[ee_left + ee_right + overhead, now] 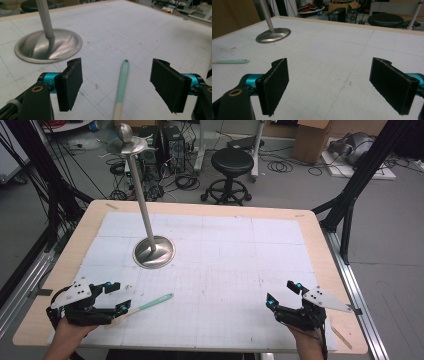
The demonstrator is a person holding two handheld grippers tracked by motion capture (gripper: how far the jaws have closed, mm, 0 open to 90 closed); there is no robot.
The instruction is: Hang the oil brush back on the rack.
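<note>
A slim tool with a mint-green head and pale wooden handle (150,304) lies flat on the white mat near the front left. My left gripper (115,298) is open, and the tool's handle (121,85) runs between its two jaws without touching them. Farther right, near the front edge, my right gripper (283,293) also stands open with bare mat between its jaws. From the right gripper view the green tool (230,61) lies far off at the left.
A metal stand with a round base (154,252) and a tall pole topped by a small dish (128,144) rises left of the mat's centre. The gridded white mat (225,265) covers the wooden table. A black stool (232,162) stands beyond the far edge.
</note>
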